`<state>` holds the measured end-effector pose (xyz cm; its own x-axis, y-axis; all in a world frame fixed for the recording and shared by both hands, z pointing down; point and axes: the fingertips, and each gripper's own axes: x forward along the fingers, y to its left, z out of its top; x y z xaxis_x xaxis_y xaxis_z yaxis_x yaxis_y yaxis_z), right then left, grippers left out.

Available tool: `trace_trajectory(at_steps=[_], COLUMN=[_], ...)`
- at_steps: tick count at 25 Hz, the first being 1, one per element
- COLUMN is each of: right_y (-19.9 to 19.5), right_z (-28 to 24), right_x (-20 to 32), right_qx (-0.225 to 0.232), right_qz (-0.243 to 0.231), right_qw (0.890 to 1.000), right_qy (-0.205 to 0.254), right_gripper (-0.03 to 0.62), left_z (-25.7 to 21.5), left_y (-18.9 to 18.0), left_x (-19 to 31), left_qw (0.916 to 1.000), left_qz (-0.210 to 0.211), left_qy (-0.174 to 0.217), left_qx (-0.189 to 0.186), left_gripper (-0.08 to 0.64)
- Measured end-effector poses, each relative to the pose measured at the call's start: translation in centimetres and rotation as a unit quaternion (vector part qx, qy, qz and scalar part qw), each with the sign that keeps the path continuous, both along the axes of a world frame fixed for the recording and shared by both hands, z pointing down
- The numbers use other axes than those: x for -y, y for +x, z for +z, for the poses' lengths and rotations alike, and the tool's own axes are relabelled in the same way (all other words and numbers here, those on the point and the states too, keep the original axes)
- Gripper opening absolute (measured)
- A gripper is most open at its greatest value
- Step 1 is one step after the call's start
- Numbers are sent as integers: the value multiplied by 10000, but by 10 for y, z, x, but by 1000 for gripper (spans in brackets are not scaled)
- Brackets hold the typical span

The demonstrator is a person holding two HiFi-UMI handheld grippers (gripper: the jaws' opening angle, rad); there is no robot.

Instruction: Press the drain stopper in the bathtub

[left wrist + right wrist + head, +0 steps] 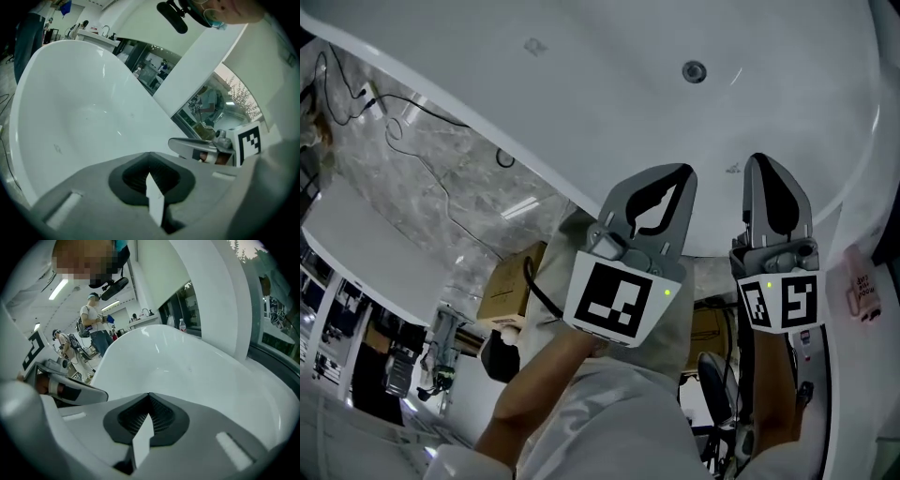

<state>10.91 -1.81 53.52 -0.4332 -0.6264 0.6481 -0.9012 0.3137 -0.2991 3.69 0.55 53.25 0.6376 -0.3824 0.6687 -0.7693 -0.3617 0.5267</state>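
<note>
From the head view, the stopper (694,71) sits on the tub (581,84) floor, well apart from both tools, which hang side by side near the rim. The left gripper (667,180) and right gripper (764,171) are each closed on nothing. My worry is the reach: whichever one I send down has to cross a lot of glossy, curved enamel, and a closed tip landing off-centre on that small metal disc could skid aside or tilt it rather than click it down. Along the left gripper (150,154) view, the tips meet with only the diamond gap of the pads behind them, nothing held, and I see bare tub wall but no stopper, so I would be aiming blind from this camera. The right gripper (192,146) lies just beside it, and a careless swing could knock the two together. Along the right gripper (149,395) view, the jaws are likewise together and empty, the left gripper (70,391) close at its side, and again no stopper shows.
</note>
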Motion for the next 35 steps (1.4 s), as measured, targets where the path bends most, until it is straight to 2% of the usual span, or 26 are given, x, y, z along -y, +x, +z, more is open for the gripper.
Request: trace_trajectory(at_steps=[3,10,15,19,22,28,35], right_y=[4,4,0,-1,0,10,18], right_z=[26,83,121,154,177,222,276], right_x=[7,11,15,13,8,3,-5], right_qx=[-18,54,76,1,-51,-331,-424], right_qz=[93,405,509,499,458,471,645], right_qw=[10000,9989,9980,9976,9973,9958,9917], right_qy=[-27,-224,-374,-473,-579,-710,-1025], right_gripper=[3,3,3,2,0,2,3], left_z=[28,78,119,159,183,230,273], left_y=[2,11,16,17,19,21,32], left_x=[2,5,3,12,13,1,-10], left_qw=[9994,9987,9985,9985,9980,9962,9930], left_qz=[327,489,376,234,418,533,757], left_qy=[51,-24,-390,-463,-319,-524,-712], left_qx=[86,111,82,192,362,449,570], left_gripper=[-2,-2,-2,-2,-2,-2,-3])
